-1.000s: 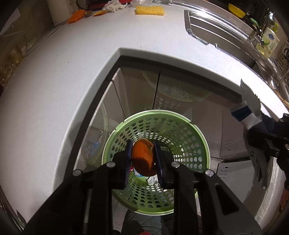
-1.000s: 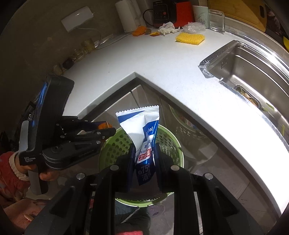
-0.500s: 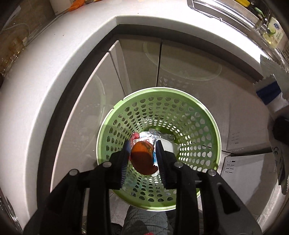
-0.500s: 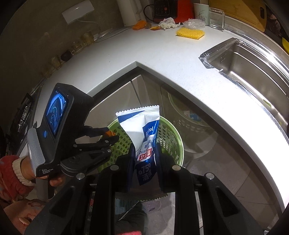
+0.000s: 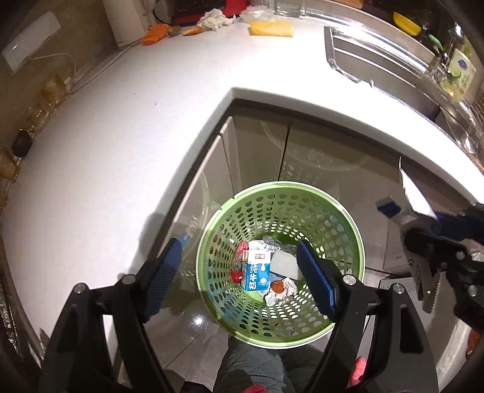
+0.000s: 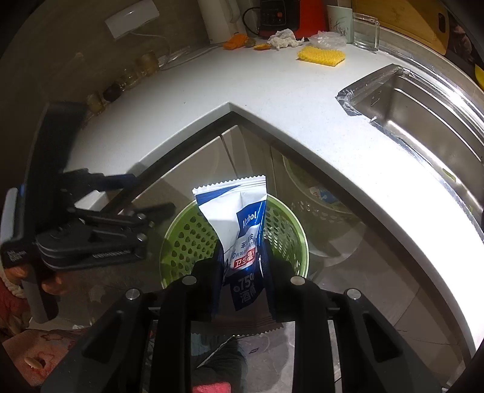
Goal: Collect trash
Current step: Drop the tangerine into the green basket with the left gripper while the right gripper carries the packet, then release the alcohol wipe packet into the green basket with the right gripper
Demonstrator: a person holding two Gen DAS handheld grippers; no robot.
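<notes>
White corner table, steel sink set into it at right. More scraps at its far edge: yellow sponge, crumpled tissue, orange peel.

Below the table's inner corner, on the floor: green perforated basket, seen from above. Inside, at the bottom: a blue-and-white milk carton, crumpled foil and a small orange scrap lying on the foil.

Left tongs directly over the basket, jaws opening and already wide, nothing between them.

Right tongs just beside, near the basket's rim, narrow and clamped on a blue-and-white wipes packet. Packet upright, most of its length sticking out beyond the fingers.

Risks, as a judgement: packet light and flat, so likely to flutter sideways if let go from this height and land on the floor or catch on the rim; safer released lower and over the basket's centre. Both tongs crowded above one opening, so a knock between them possible. Far scraps needing a long reach across the table.
</notes>
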